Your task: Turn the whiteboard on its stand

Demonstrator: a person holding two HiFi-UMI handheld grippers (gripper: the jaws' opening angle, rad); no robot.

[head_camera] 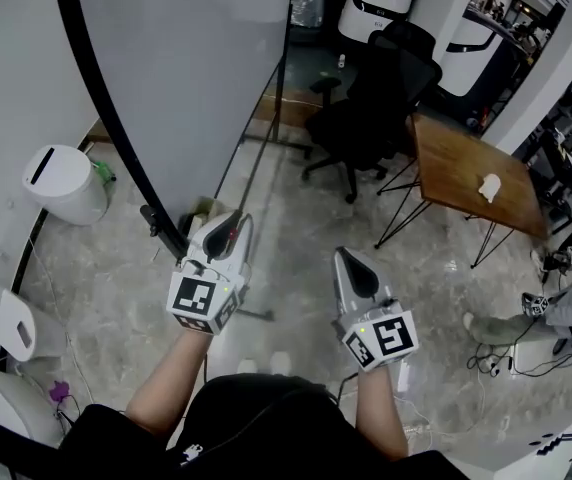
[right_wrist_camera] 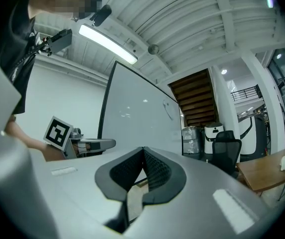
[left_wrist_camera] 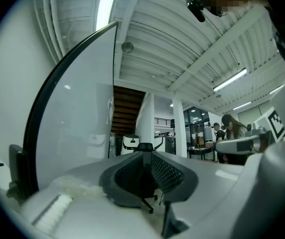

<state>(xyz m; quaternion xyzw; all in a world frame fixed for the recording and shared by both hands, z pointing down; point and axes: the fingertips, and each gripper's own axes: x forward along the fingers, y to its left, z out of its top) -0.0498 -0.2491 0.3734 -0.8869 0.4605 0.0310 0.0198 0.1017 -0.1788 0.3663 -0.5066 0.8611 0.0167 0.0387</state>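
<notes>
Left gripper (head_camera: 232, 220), jaws narrowly apart and empty, hovers beside the whiteboard (head_camera: 186, 78); right gripper (head_camera: 345, 256) is closed, empty. Clamping squarely on its edge before swinging seems wise.

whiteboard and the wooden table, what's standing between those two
A black office chair stands between the whiteboard and the wooden table. The head view shows this most clearly.
</notes>
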